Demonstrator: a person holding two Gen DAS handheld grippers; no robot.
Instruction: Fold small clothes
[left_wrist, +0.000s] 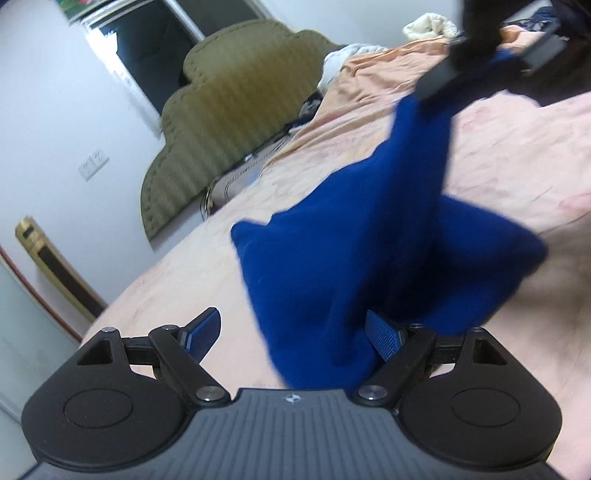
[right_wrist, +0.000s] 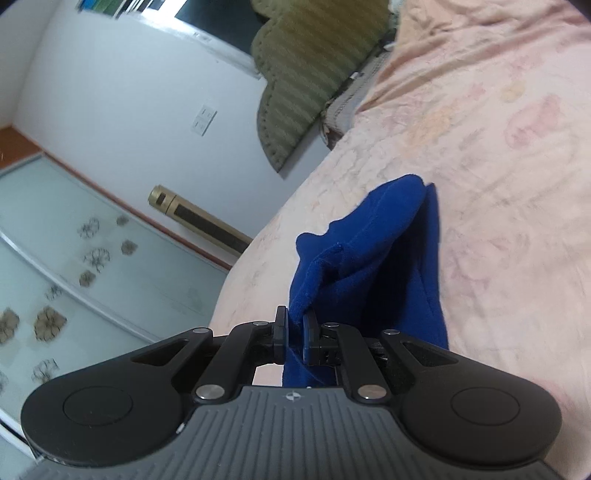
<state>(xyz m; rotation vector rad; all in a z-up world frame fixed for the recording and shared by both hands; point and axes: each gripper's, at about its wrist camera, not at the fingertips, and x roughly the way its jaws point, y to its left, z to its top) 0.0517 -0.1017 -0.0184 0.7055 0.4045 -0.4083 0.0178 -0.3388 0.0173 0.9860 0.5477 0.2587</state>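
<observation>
A small royal-blue garment (left_wrist: 369, 251) hangs in a peak over the pink bedsheet (left_wrist: 517, 155), its lower part still resting on the bed. My right gripper (left_wrist: 493, 64) pinches its top corner at the upper right of the left wrist view. In the right wrist view the same gripper (right_wrist: 295, 332) is shut on a fold of the blue garment (right_wrist: 373, 236), which trails away over the bed. My left gripper (left_wrist: 295, 334) stands wide open low over the sheet. The garment's near edge lies between its fingers and brushes the right fingertip (left_wrist: 384, 336), unpinched.
An olive padded headboard (left_wrist: 229, 122) leans against the white wall behind the bed. White and dark clothes (left_wrist: 428, 26) lie piled at the far end. A gold standing unit (right_wrist: 199, 218) and a glass sliding door (right_wrist: 74, 258) are beyond the bed's left edge.
</observation>
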